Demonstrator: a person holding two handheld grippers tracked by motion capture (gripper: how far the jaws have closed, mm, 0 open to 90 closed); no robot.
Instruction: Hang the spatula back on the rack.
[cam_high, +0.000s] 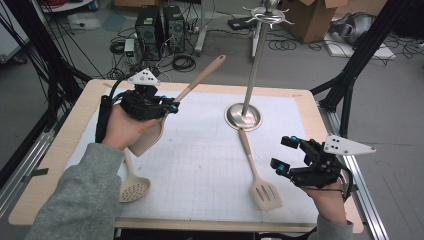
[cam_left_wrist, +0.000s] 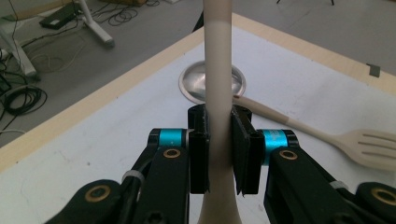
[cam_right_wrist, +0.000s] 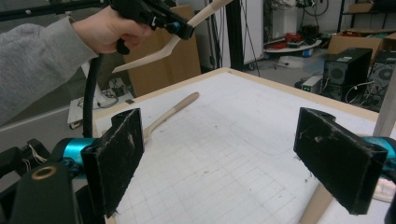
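My left gripper (cam_high: 172, 106) is raised above the table's left side and shut on the handle of a beige spatula (cam_high: 200, 80). The handle slants up and to the right, and the flat blade hangs below the hand. In the left gripper view the pads (cam_left_wrist: 243, 149) press on both sides of the spatula handle (cam_left_wrist: 218, 70). My right gripper (cam_high: 281, 153) hovers open over the table's right side, nothing between its jaws. The right gripper view has the wide-apart right gripper (cam_right_wrist: 224, 154) in front, with the other hand and the spatula (cam_right_wrist: 154, 53) at the top left.
A metal utensil stand (cam_high: 243, 116) with a tall pole and hooks on top rises at the table's middle back. A beige slotted turner (cam_high: 260, 185) lies in front of it, left of my right gripper. A perforated spoon (cam_high: 132, 187) lies at the front left.
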